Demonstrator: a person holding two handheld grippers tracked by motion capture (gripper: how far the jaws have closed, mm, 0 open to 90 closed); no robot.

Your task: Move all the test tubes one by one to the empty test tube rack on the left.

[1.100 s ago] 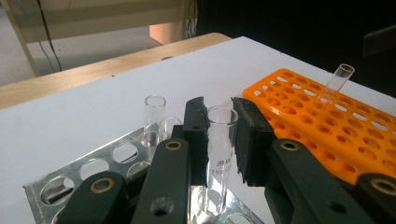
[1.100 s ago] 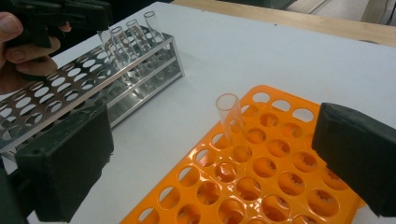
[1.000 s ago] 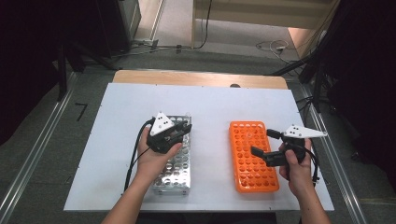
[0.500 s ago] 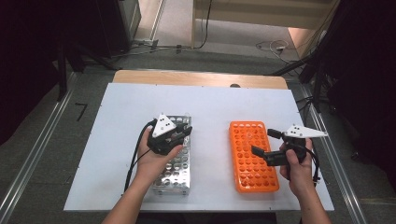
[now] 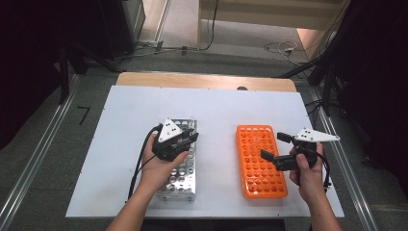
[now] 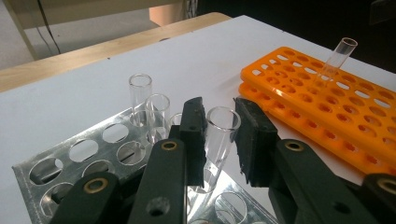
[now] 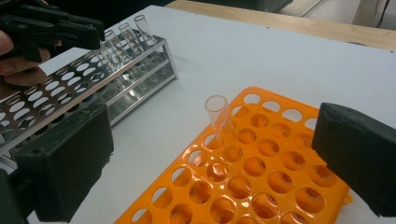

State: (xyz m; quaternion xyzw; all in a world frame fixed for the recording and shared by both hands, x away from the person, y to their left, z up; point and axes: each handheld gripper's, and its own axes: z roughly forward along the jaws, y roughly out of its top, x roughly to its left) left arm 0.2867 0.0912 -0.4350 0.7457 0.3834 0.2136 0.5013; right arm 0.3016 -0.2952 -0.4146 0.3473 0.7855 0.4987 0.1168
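A clear test tube [image 6: 219,137] sits between the pads of my left gripper [image 6: 222,121], which is shut on it just under the rim. Its lower end is still down in the metal rack [image 6: 70,158]. Two more tubes [image 6: 141,95] stand in that rack's far end. In the high view my left gripper [image 5: 192,137] is over the metal rack [image 5: 180,180]. My right gripper [image 5: 275,146] hangs open above the orange rack [image 5: 260,173], its jaws wide apart. A single tube [image 7: 219,119] stands in the orange rack [image 7: 261,191] in front of my right gripper [image 7: 215,161].
The two racks lie side by side on the white table [image 5: 216,110], metal left, orange right. A wooden strip [image 5: 207,82] runs along the far edge. Bare table lies between the racks and beyond them.
The left gripper has crept slightly nearer over the metal rack. The right hand and both racks have stayed put.
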